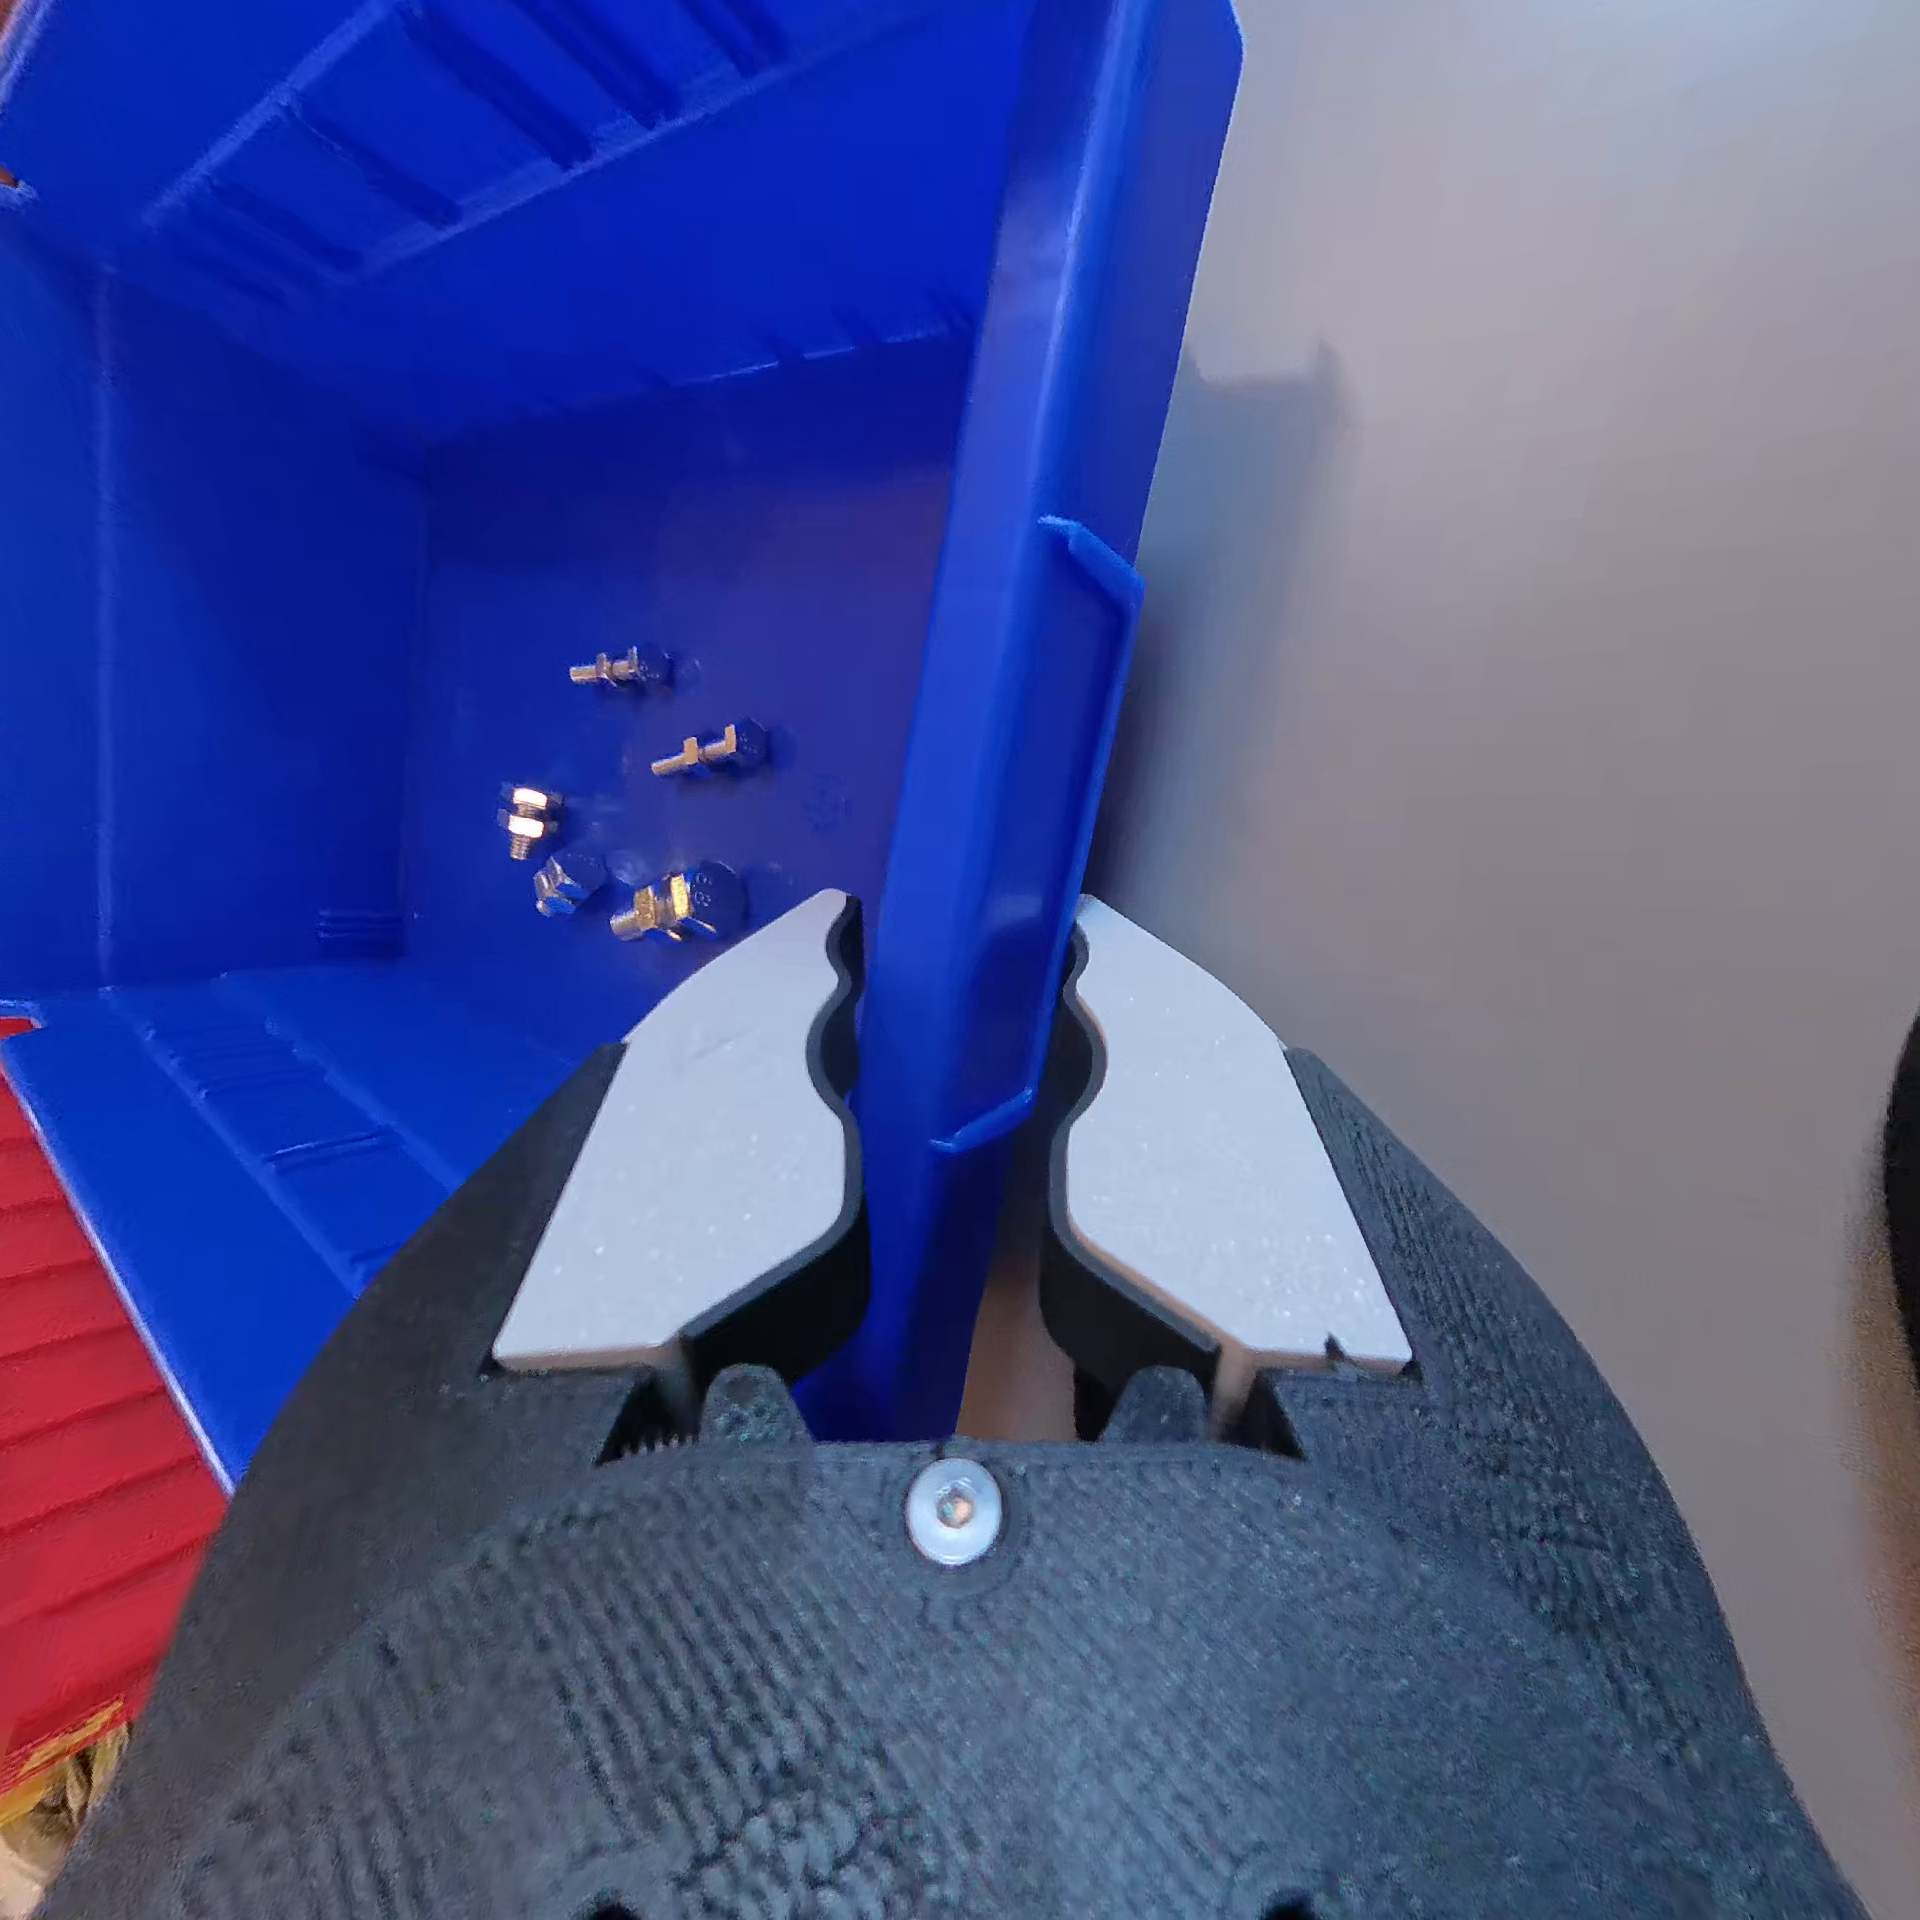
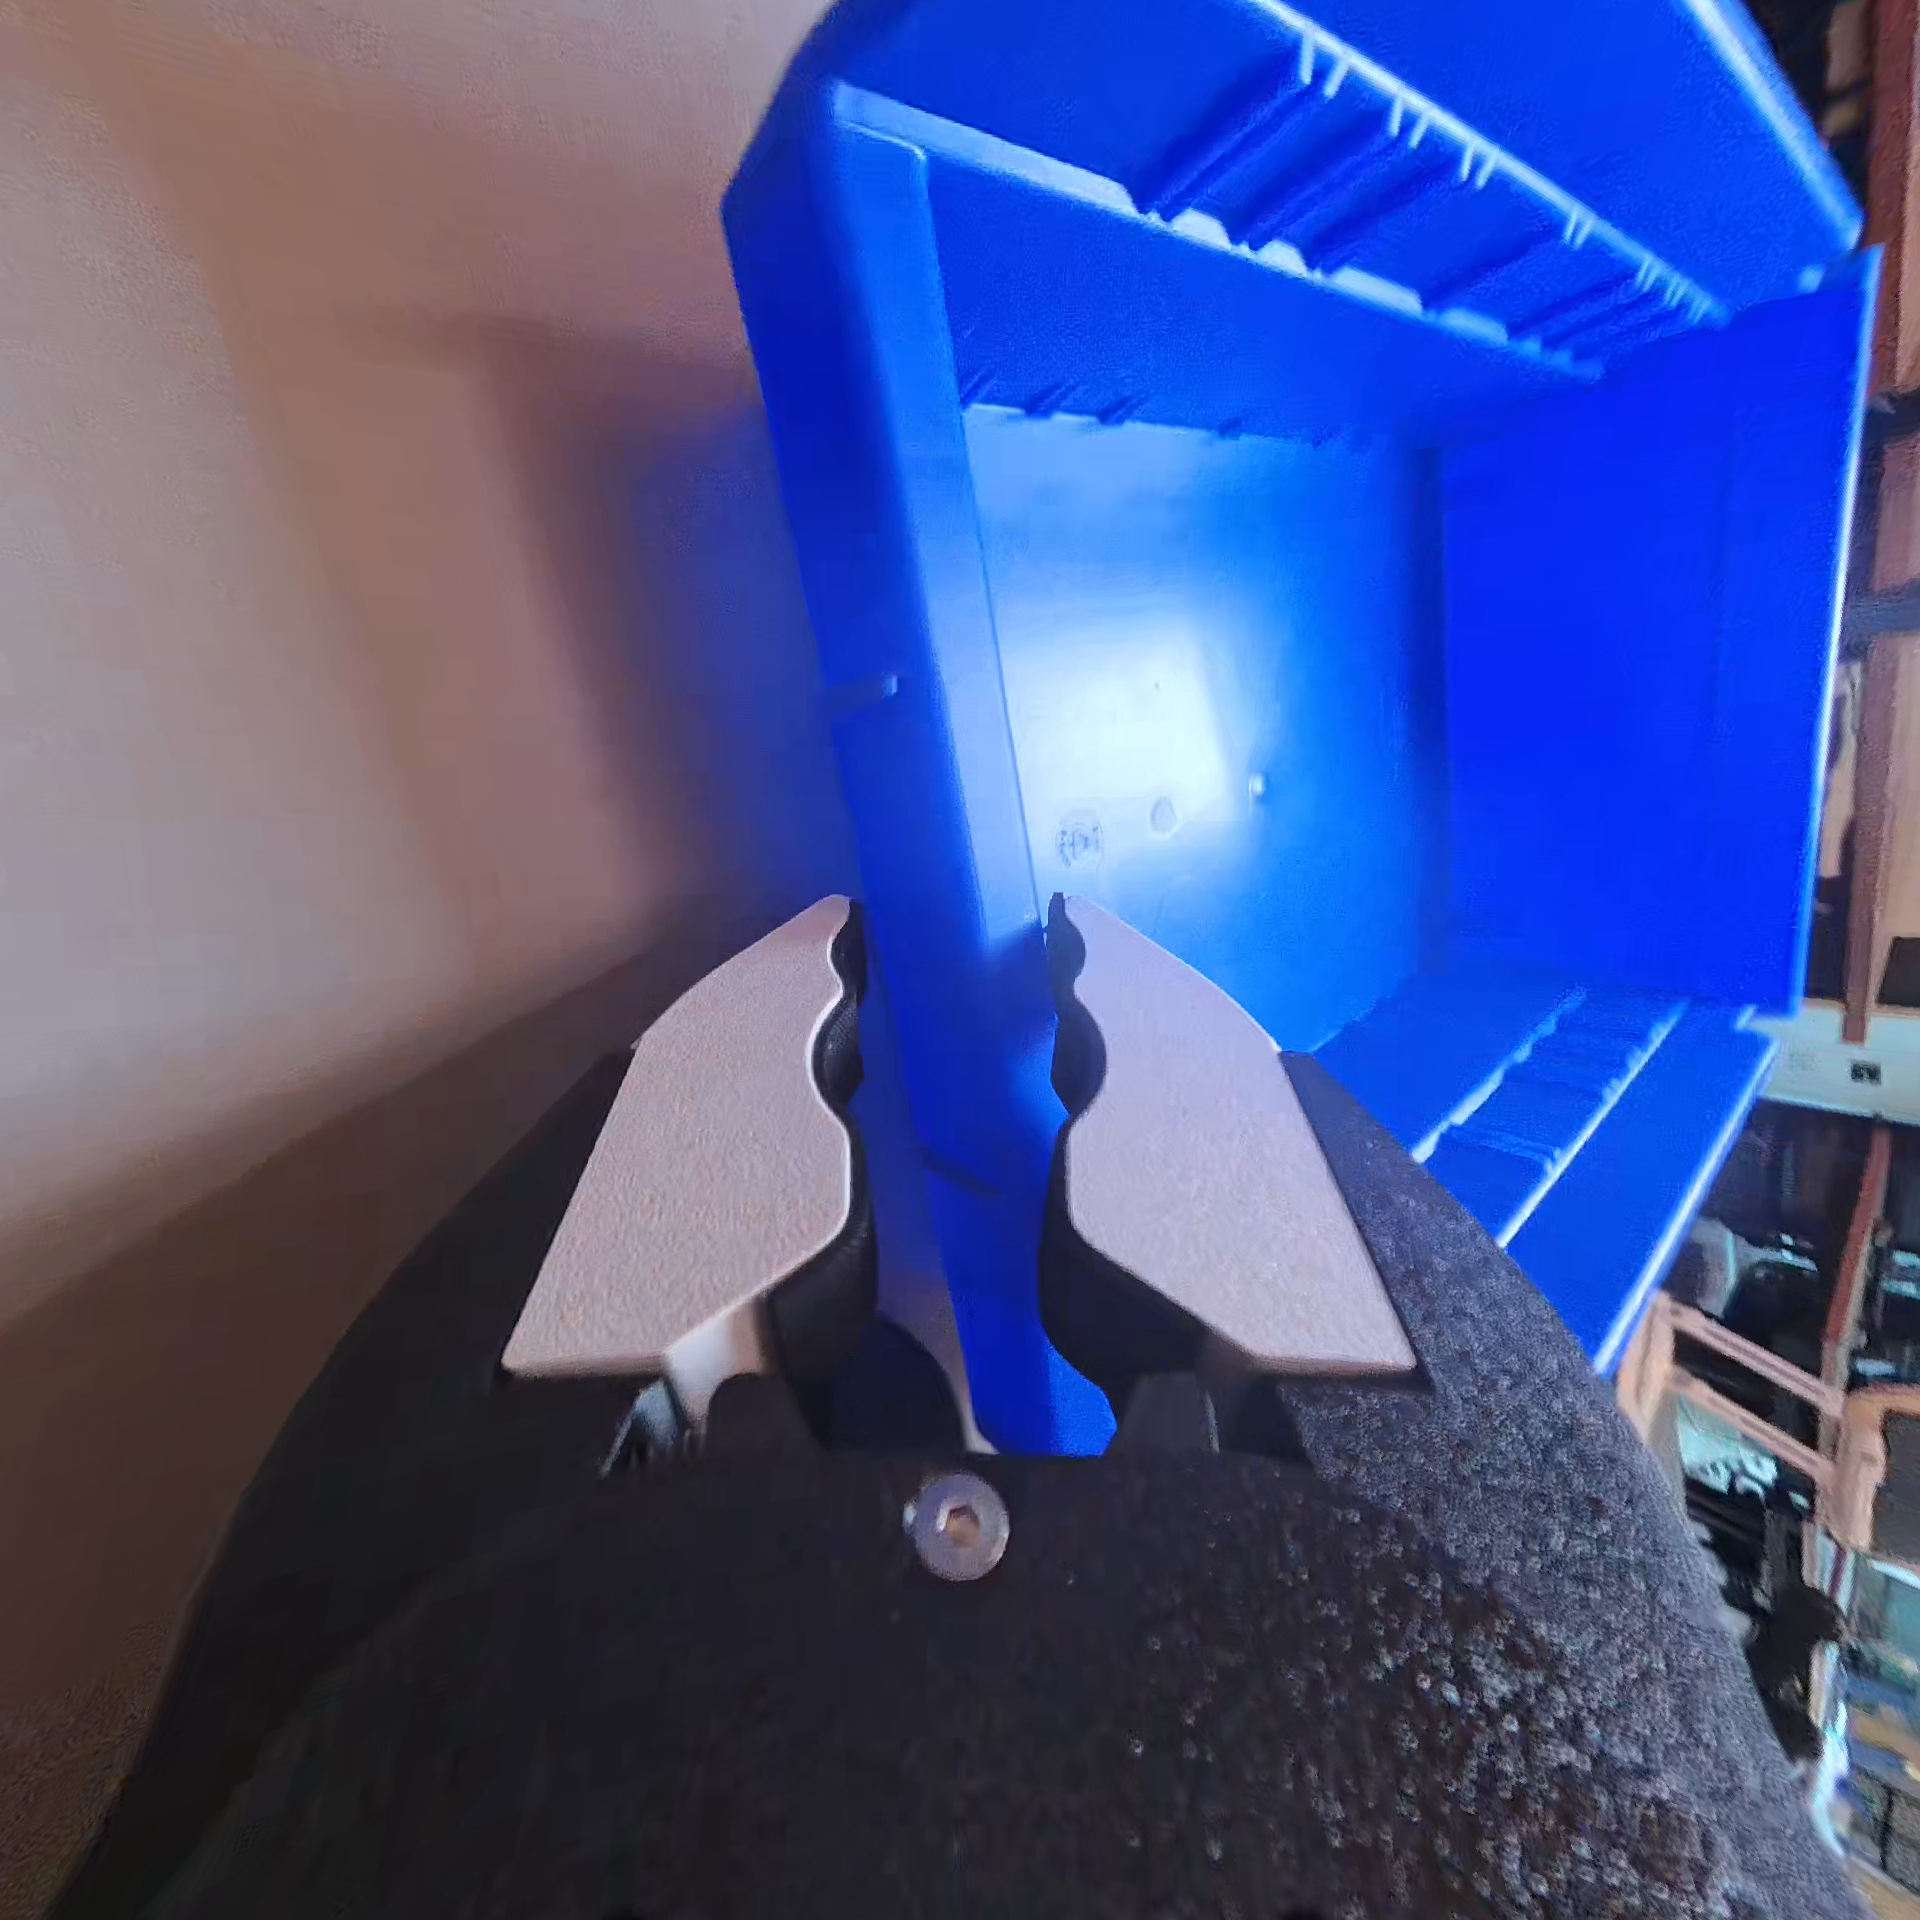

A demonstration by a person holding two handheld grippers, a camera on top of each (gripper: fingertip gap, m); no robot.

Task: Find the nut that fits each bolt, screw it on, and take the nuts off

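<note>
My left gripper [image 1: 966,914] is shut on the side wall [image 1: 1039,623] of a blue plastic bin, one finger inside and one outside. Several silver bolts with nuts on them [image 1: 681,902] lie on that bin's floor, left of the fingertips. My right gripper [image 2: 954,909] is shut on the side wall [image 2: 904,623] of a blue bin in the same way. The floor [image 2: 1195,675] seen in the right wrist view shows no bolts or nuts. I cannot tell whether both views show the same bin. Neither gripper shows in the other's view.
A red ribbed bin [image 1: 83,1299] sits at the lower left of the left wrist view. A pale surface [image 1: 1558,727] lies right of the blue wall. Wooden shelving and clutter [image 2: 1818,1455] fill the right edge of the right wrist view. The gap from one gripper's tips to the other's is roughly 45 cm.
</note>
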